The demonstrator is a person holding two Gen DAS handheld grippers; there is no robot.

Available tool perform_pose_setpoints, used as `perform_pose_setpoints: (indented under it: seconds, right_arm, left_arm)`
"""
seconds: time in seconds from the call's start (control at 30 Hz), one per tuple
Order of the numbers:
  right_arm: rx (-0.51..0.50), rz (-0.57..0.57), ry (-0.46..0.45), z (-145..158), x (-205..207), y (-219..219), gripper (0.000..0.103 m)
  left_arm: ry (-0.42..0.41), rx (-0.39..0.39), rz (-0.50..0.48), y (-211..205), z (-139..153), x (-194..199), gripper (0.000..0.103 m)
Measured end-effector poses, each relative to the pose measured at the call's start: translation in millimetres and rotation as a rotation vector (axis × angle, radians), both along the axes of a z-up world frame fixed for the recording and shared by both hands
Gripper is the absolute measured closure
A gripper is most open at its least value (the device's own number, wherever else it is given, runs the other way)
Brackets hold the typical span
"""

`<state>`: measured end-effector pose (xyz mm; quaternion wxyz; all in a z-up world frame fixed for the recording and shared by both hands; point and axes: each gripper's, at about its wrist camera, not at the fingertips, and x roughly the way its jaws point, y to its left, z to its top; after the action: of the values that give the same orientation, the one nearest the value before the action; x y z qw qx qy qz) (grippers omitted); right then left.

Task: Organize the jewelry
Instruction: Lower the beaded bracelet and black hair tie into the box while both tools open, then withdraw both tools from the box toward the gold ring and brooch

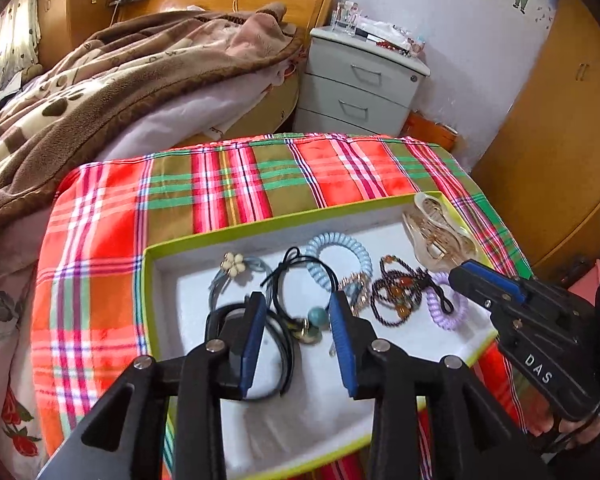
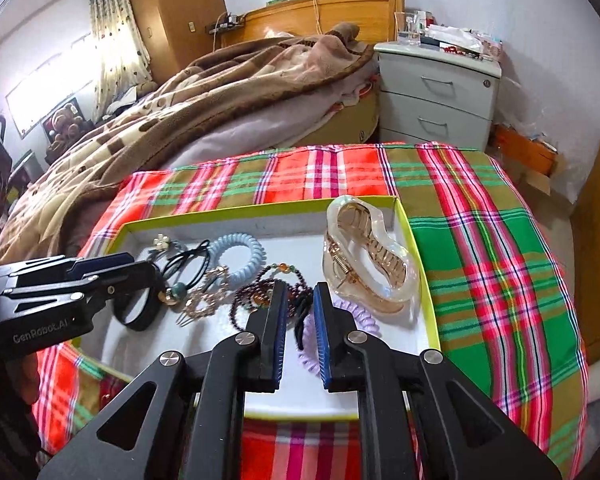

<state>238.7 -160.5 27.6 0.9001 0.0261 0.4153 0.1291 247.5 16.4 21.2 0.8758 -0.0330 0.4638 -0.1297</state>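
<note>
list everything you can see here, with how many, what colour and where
tray: one, white with lime rim, on plaid cloth
plaid cloth: one, red and green, under tray
claw clip: one, clear beige, tray's right end
coil ties: two, pale blue mid-back, lilac right
bead bracelet: one, dark purple with orange beads, centre-right
flower tie: one, blue with cream flower, left
black bands: several, front left
nightstand: one, grey, behind
blanket: one, brown, on bed
left gripper: open, over black bands
right gripper: slightly open, over lilac tie
</note>
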Motion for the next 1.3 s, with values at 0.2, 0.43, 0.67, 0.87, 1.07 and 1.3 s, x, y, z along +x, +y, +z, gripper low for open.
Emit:
perform_pose_setpoints:
  seconds: [0.2, 0.43, 0.67, 0.87, 1.07, 1.3]
  right_arm:
    - [0.017, 0.016, -0.030, 11, -23, 4, 0.082]
    - [0.035, 0.091, -0.063, 19, -61, 20, 0.071]
    - [0.054, 0.218, -0.043, 11, -93, 42, 0.065]
    - [0.050, 0.304, -0.007, -6, -108, 57, 0.062]
    - [0.048, 0.342, 0.033, -18, -111, 66, 0.061]
    - [0.018, 0.368, 0.063, -30, -107, 81, 0.061]
  left_arm:
    - [-0.033, 0.008, 0.017, 4, 11, -32, 0.067]
    - [-0.060, 0.037, 0.061, 13, 18, -70, 0.065]
    - [-0.052, 0.022, 0.114, 34, 10, -106, 0.063]
    - [-0.024, 0.011, 0.168, 57, -2, -126, 0.063]
    - [-0.012, 0.004, 0.203, 71, -10, -139, 0.062]
    - [0.002, -0.008, 0.210, 78, -16, -147, 0.062]
